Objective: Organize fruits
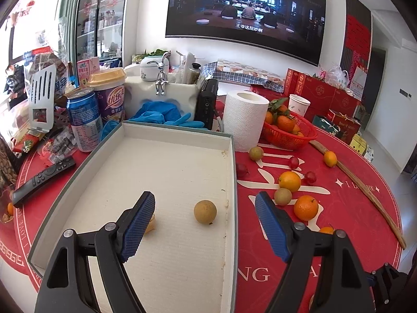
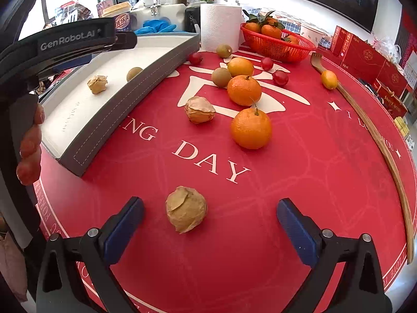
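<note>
My left gripper (image 1: 204,195) hangs open over the grey-walled white tray (image 1: 166,130). Below it in the tray lies a round brown fruit (image 1: 205,212), and a papery husk fruit (image 1: 152,224) peeks out behind the left finger. My right gripper (image 2: 210,202) is open low over the red tablecloth. Another husk fruit (image 2: 186,212) lies between its fingers, nearer the left pad (image 2: 125,224), and neither pad touches it. Beyond it lie loose oranges (image 2: 250,127), a further husk fruit (image 2: 199,109), brown fruits (image 2: 221,77), small red fruits (image 2: 280,77) and a kumquat (image 2: 329,79).
A red basket (image 2: 278,44) of tangerines and a paper roll (image 2: 220,26) stand behind the loose fruit. A bamboo back scratcher (image 2: 385,146) lies along the right. Cans, cups and blue gloves (image 1: 161,114) crowd the tray's far side, with a remote (image 1: 41,180) on its left.
</note>
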`<action>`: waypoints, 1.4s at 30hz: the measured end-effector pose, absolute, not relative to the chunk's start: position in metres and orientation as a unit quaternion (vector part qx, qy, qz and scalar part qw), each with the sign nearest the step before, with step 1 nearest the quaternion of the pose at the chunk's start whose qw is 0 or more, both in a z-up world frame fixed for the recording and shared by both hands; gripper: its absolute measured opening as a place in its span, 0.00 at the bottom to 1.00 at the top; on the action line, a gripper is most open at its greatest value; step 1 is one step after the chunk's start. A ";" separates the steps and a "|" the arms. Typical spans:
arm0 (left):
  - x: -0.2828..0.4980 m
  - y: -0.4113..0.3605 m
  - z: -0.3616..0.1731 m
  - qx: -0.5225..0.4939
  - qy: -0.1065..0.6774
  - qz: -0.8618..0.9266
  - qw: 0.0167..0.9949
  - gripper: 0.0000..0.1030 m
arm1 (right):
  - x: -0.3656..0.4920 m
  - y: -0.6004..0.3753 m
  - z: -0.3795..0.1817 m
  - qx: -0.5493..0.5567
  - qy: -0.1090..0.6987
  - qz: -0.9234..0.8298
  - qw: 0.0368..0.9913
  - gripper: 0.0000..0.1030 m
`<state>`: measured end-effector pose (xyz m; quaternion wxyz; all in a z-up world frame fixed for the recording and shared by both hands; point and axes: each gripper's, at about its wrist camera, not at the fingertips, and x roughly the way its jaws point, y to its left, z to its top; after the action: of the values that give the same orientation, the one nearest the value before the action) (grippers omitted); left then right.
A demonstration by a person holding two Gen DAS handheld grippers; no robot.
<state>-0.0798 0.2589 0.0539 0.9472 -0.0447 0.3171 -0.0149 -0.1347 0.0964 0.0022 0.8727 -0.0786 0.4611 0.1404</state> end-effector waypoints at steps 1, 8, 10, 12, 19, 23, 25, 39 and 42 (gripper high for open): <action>-0.081 0.255 0.054 -0.039 0.317 -0.022 0.947 0.80 | -0.137 0.096 0.004 -0.079 0.455 0.142 0.875 0.86; -0.088 0.217 0.051 0.006 0.321 -0.088 0.943 0.80 | -0.133 0.077 0.009 -0.061 0.444 0.126 0.885 0.27; -0.090 0.204 0.048 0.026 0.323 -0.106 0.940 0.80 | -0.128 0.061 0.009 -0.048 0.445 0.107 0.888 0.27; -0.092 0.192 0.045 0.047 0.326 -0.118 0.937 0.80 | -0.121 0.040 0.009 -0.027 0.447 0.082 0.890 0.27; -0.091 0.162 0.028 0.097 0.349 -0.135 0.922 0.73 | -0.111 -0.001 0.010 0.008 0.444 0.042 0.895 0.27; -0.080 0.156 0.015 0.103 0.387 -0.138 0.906 0.64 | -0.110 -0.004 0.010 0.008 0.439 0.045 0.897 0.27; -0.073 0.156 0.008 0.090 0.410 -0.145 0.896 0.58 | -0.110 -0.005 0.010 0.009 0.437 0.048 0.898 0.27; -0.066 0.169 0.012 0.028 0.411 -0.148 0.899 0.23 | -0.105 -0.010 0.010 0.017 0.428 0.054 0.902 0.28; -0.071 0.172 0.021 0.022 0.393 -0.145 0.908 0.23 | -0.102 -0.012 0.010 0.021 0.430 0.053 0.901 0.28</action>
<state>-0.0706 0.1717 0.0207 0.9076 0.0218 0.3933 -0.1454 -0.1019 -0.0115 0.0100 0.9011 0.0209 0.4299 0.0529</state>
